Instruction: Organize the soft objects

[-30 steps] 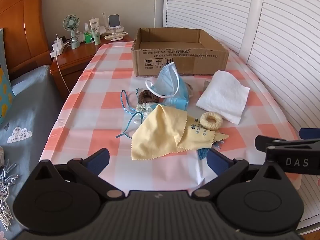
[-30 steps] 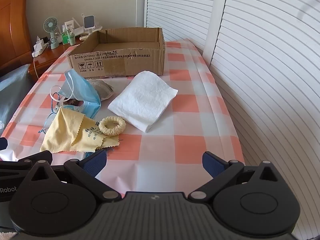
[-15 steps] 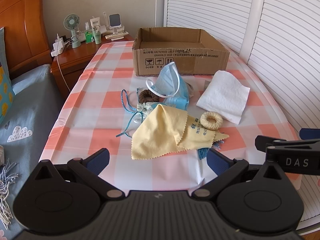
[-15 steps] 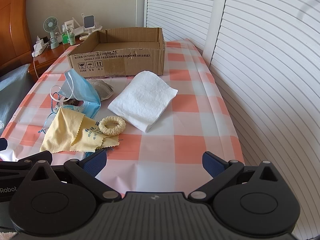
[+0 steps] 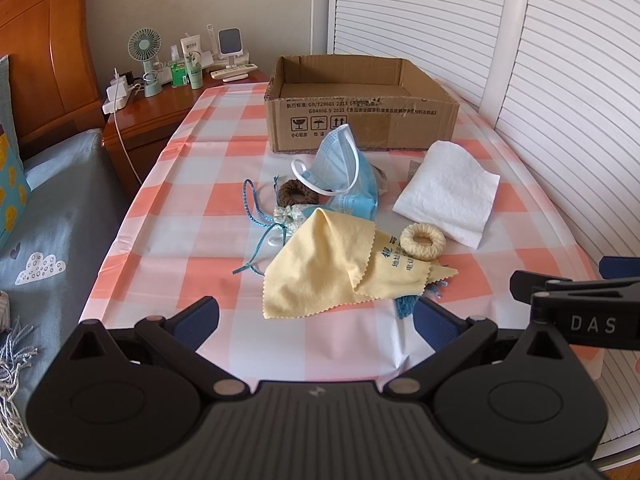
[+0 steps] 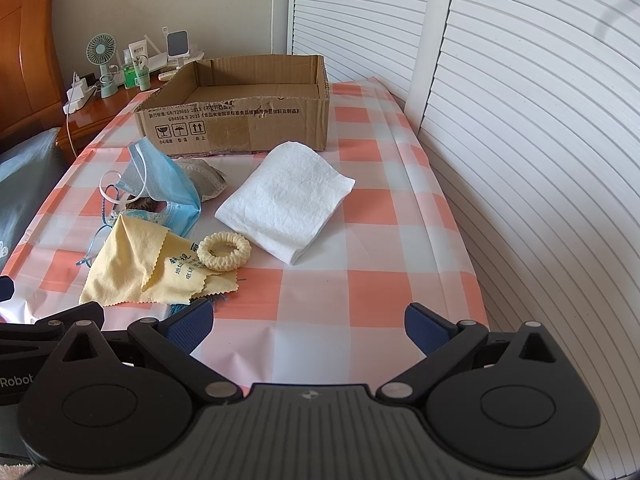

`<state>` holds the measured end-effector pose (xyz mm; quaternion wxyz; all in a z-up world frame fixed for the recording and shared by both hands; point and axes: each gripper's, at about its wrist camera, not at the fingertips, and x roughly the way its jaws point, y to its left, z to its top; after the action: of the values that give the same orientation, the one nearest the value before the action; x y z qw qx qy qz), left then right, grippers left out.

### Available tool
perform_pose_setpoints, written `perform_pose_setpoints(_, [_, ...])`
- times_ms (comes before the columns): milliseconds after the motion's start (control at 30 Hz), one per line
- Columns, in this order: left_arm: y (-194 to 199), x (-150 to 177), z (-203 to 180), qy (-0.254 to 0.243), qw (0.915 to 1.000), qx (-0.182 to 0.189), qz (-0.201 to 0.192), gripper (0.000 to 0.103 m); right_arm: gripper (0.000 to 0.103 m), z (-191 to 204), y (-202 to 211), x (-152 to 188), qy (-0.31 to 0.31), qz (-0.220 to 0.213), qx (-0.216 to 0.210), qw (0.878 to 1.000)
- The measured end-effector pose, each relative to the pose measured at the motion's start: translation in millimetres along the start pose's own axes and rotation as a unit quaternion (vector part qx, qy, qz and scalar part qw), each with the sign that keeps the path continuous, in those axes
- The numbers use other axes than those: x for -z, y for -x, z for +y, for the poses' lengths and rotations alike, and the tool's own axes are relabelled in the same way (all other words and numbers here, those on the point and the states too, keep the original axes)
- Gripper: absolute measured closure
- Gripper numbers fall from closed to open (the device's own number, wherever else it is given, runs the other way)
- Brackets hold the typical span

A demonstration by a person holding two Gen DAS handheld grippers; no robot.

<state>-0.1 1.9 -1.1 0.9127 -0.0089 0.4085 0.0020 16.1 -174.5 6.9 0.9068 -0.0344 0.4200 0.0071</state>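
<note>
Two grippers sit at the bottom of their frames with nothing held: the left gripper [image 5: 316, 316] and the right gripper [image 6: 310, 322] both have jaws spread wide. At frame centre, on the checked tablecloth [image 5: 192, 236], lie a yellow cloth [image 5: 320, 264], a cream hair ring [image 5: 423, 241], a blue face mask [image 5: 344, 172] and a white towel [image 5: 448, 192]. The cardboard box [image 5: 360, 120] stands behind them, upper centre.
</note>
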Motion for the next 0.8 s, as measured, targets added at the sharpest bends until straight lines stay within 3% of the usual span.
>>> perform_pose_setpoints(800, [0.1, 2.3, -0.6, -0.003, 1.0, -0.001, -0.001, 0.001, 0.0, -1.1, -0.2, -0.5, 0.002, -0.001, -0.002, 1.0])
